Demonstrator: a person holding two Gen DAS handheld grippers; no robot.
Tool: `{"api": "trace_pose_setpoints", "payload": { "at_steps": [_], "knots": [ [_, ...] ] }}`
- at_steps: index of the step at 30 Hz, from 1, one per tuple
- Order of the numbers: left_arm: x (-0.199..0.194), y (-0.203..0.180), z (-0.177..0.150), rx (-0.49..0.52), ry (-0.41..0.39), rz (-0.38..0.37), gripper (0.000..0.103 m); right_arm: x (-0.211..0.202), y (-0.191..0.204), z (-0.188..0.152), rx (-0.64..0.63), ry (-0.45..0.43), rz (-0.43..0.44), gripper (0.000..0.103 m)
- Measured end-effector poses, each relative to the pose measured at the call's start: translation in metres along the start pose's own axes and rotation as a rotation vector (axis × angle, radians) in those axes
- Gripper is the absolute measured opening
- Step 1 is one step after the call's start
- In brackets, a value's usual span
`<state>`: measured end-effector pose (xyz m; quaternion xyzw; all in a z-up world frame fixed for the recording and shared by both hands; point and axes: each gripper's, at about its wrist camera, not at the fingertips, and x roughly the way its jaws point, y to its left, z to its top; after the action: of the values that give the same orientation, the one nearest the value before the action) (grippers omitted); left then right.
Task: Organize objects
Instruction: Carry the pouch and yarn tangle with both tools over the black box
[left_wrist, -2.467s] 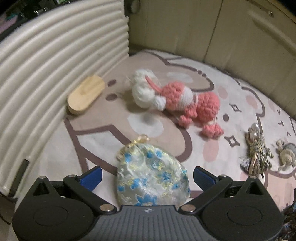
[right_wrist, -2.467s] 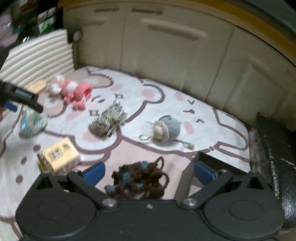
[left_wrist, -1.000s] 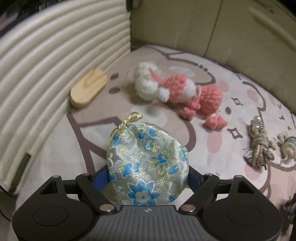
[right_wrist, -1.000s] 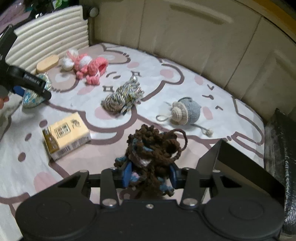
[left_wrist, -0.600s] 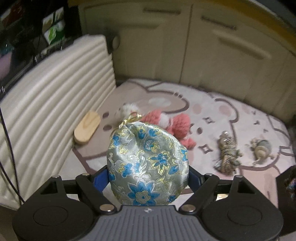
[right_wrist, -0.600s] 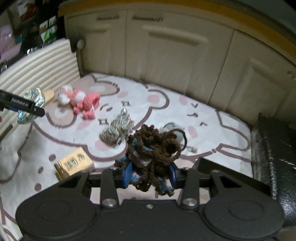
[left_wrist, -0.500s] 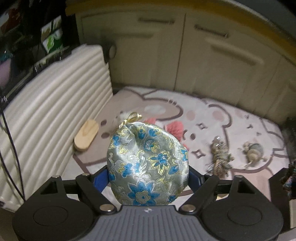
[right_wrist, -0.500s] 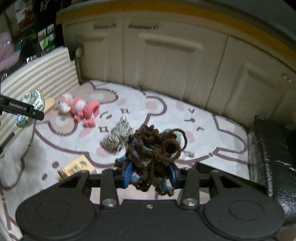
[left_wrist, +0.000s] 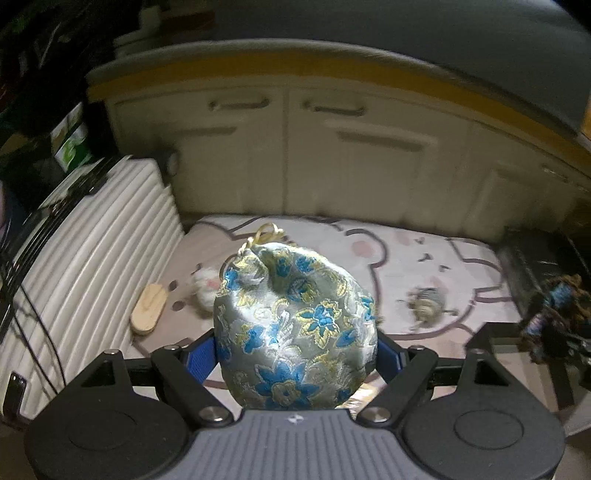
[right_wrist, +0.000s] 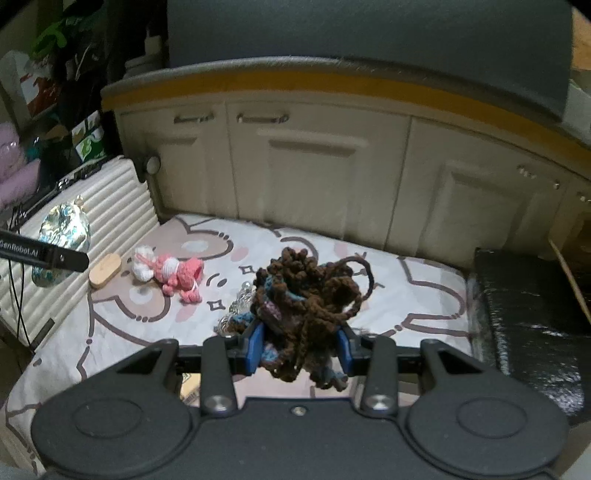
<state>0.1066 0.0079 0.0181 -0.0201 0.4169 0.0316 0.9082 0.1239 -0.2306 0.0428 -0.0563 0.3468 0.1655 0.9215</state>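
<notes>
Brocade pouch (left_wrist: 295, 328) clamped in left hand-held gripper (left_wrist: 295, 354)

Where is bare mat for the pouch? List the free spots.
Bare: the mat back-right, between cabinets and black box; also front-left, nearer than the doll, beside the ribbed case. Crowded: back-left, where block and doll lie, and mid-mat around the mouse.

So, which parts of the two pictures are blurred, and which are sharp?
Left wrist view: the floral pouch between the jaws is sharp, while the cabinets, mat and grey mouse toy behind are smeared by motion blur. Right wrist view: sharper overall, the pink crochet doll and brown yarn bundle read clearly; both views are dim and fisheye-curved.
</notes>
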Motion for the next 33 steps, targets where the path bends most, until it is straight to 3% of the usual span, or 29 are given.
{"api": "trace_pose_setpoints", "payload": {
  "at_steps": [15, 25, 33],
  "knots": [
    [-0.018, -0.123, 0.003, 0.140, -0.049, -0.159, 0.084, -0.051, -0.068, -0.013, 0.078, -0.017, -0.100, 0.041],
    [0.004, -0.191, 0.000, 0.210, -0.042, -0.270, 0.084, -0.053, -0.115, -0.035, 0.142, 0.039, -0.170, 0.041],
    [0.038, -0.219, -0.013, 0.244, -0.006, -0.352, 0.084, -0.040, -0.143, -0.053, 0.174, 0.102, -0.203, 0.041]
  ]
}}
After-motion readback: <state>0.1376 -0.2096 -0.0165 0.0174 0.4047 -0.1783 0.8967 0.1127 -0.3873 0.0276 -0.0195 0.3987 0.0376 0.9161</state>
